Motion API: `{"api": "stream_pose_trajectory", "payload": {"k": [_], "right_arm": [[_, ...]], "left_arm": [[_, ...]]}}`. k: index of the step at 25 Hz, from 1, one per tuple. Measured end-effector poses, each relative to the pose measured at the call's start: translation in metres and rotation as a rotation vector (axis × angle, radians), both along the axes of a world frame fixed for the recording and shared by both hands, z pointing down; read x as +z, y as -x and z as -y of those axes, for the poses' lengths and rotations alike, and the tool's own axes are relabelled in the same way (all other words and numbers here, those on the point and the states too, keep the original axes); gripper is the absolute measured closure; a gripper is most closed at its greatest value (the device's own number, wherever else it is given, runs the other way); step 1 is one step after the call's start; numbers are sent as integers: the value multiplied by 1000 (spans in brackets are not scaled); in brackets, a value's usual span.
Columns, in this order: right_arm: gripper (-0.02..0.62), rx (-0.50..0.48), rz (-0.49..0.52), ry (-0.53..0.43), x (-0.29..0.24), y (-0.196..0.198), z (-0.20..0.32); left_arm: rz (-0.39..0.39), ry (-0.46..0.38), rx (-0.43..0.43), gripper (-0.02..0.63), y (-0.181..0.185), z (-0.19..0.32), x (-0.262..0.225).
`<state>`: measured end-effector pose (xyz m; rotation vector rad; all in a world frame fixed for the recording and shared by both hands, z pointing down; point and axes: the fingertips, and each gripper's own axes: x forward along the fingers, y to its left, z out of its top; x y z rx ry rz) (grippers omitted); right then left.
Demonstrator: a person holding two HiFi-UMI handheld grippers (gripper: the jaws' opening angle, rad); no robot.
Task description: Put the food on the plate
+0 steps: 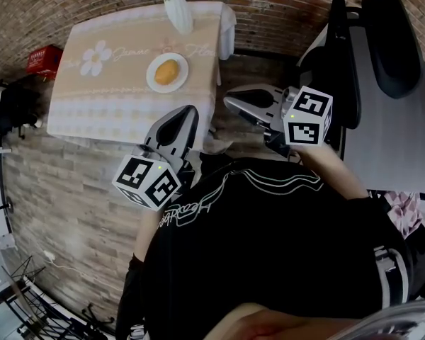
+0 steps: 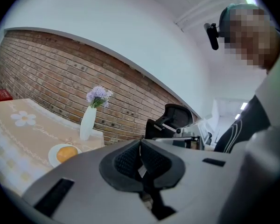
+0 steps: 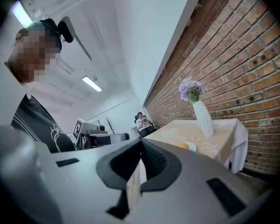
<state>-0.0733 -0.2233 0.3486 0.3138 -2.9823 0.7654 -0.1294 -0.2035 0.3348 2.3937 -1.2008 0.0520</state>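
A golden bun (image 1: 167, 71) lies on a white plate (image 1: 154, 82) on the beige-clothed table (image 1: 106, 98). Both grippers hover off the table's near side, close to the person's chest, with nothing in them. My left gripper (image 1: 190, 111) is shut, its jaws meeting with no gap (image 2: 140, 143); past it the bun (image 2: 66, 153) on the plate (image 2: 52, 157) shows at lower left. My right gripper (image 1: 229, 100) is also shut, pads pressed together (image 3: 141, 143). From the right gripper view the plate (image 3: 192, 147) shows small on the far table.
A white vase with purple flowers (image 1: 178, 9) stands on the table behind the plate. A black office chair (image 1: 382, 34) and a grey desk (image 1: 404, 126) stand at the right. A red box (image 1: 44, 59) lies left of the table. The brick wall runs behind.
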Motion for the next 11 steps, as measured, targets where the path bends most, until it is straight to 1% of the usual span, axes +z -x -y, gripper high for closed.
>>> {"api": "stream_pose_trajectory", "payload": {"k": [11], "right_arm": [[598, 7, -20, 11, 5, 7, -3]], "left_arm": [[-42, 14, 0, 597, 9, -1, 3]]}}
